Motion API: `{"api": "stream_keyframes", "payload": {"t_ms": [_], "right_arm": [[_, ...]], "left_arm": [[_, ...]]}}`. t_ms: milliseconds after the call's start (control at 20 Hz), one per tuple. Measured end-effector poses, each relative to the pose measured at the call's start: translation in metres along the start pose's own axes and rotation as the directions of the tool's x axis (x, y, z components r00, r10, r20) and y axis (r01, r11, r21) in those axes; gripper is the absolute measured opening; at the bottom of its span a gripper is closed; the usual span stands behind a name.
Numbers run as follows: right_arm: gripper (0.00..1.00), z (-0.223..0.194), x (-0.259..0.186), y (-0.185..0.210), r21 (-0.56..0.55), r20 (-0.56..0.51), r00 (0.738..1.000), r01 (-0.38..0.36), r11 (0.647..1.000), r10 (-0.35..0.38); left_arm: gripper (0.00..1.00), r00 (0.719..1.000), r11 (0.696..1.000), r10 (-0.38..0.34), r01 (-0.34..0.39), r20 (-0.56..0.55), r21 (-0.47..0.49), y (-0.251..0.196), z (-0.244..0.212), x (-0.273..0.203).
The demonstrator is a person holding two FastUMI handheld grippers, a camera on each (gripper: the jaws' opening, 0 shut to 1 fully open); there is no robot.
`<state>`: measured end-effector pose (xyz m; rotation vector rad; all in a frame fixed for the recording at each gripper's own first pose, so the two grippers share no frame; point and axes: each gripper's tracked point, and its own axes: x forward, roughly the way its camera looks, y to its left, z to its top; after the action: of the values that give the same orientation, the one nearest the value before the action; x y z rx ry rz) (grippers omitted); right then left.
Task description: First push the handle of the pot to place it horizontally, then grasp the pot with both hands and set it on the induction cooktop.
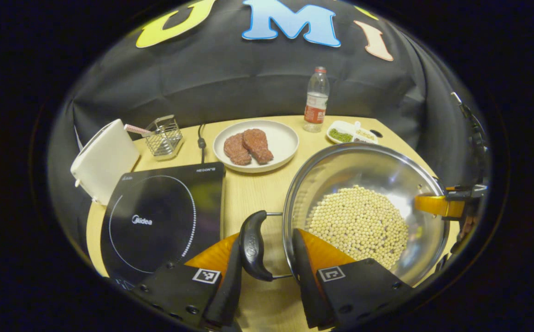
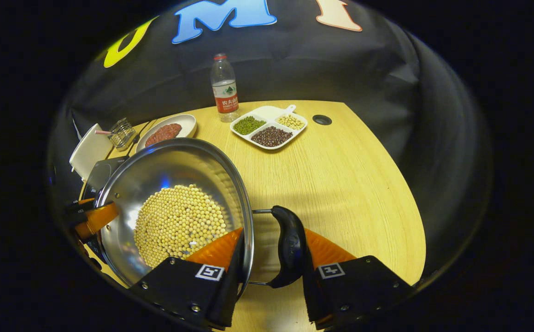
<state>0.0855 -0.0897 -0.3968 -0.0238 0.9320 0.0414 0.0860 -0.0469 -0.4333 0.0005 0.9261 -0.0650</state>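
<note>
The pot [image 1: 363, 184], holding beans [image 1: 359, 223], sits just right of the cooktop [image 1: 156, 221] on the table [image 2: 349, 175]. The left gripper [image 1: 267, 258] has its fingers pinching the pot's left handle [image 1: 253, 244] against the rim. The right gripper [image 2: 271, 258] fingers likewise clamp the right handle [image 2: 290, 244].

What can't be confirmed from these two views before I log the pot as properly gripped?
- Pot contact: in the left gripper view the jaws straddle the black side handle of the steel pot of soybeans; pressing cannot be told.
- Right gripper view: same doubt at the other black handle.
- Pot base: hidden by its own wall, so lifted or resting on the wooden table is unclear.
- Black induction cooktop: its near edge is covered by the left gripper.
</note>
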Motion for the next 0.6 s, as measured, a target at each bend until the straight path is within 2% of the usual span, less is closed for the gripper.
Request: {"api": "stream_keyframes", "payload": {"t_ms": [50, 150, 200, 300, 350, 550, 600], "right_arm": [[0.59, 0.003, -0.008, 0.002, 0.003, 0.006, 1.0, 0.004, 1.0, -0.005], [0.59, 0.01, -0.025, 0.011, 0.005, 0.021, 1.0, 0.01, 1.0, -0.01], [0.59, 0.014, -0.032, 0.019, 0.005, 0.029, 1.0, 0.01, 1.0, -0.01], [0.59, 0.02, -0.043, 0.03, 0.002, 0.04, 0.999, 0.012, 1.0, -0.012], [0.59, 0.022, -0.048, 0.036, -0.002, 0.043, 0.999, 0.011, 1.0, -0.011], [0.59, 0.029, -0.065, 0.07, -0.001, 0.049, 0.999, -0.007, 1.0, 0.007], [0.59, 0.03, -0.066, 0.079, -0.001, 0.049, 0.999, -0.01, 1.0, 0.011]], "left_arm": [[0.63, 1.0, 1.0, -0.006, 0.006, -0.002, -0.006, 0.002, 0.004, -0.007], [0.63, 1.0, 1.0, -0.012, 0.012, 0.014, -0.01, 0.011, 0.015, -0.023], [0.6, 1.0, 1.0, -0.013, 0.013, 0.025, -0.008, 0.017, 0.02, -0.031], [0.63, 0.999, 1.0, -0.017, 0.017, 0.03, -0.012, 0.029, 0.027, -0.045], [0.59, 0.999, 1.0, -0.017, 0.017, 0.03, -0.017, 0.036, 0.028, -0.051], [0.59, 0.999, 1.0, -0.008, 0.009, 0.037, -0.023, 0.07, 0.037, -0.074], [0.63, 0.999, 1.0, -0.005, 0.006, 0.036, -0.023, 0.079, 0.038, -0.078]]}}
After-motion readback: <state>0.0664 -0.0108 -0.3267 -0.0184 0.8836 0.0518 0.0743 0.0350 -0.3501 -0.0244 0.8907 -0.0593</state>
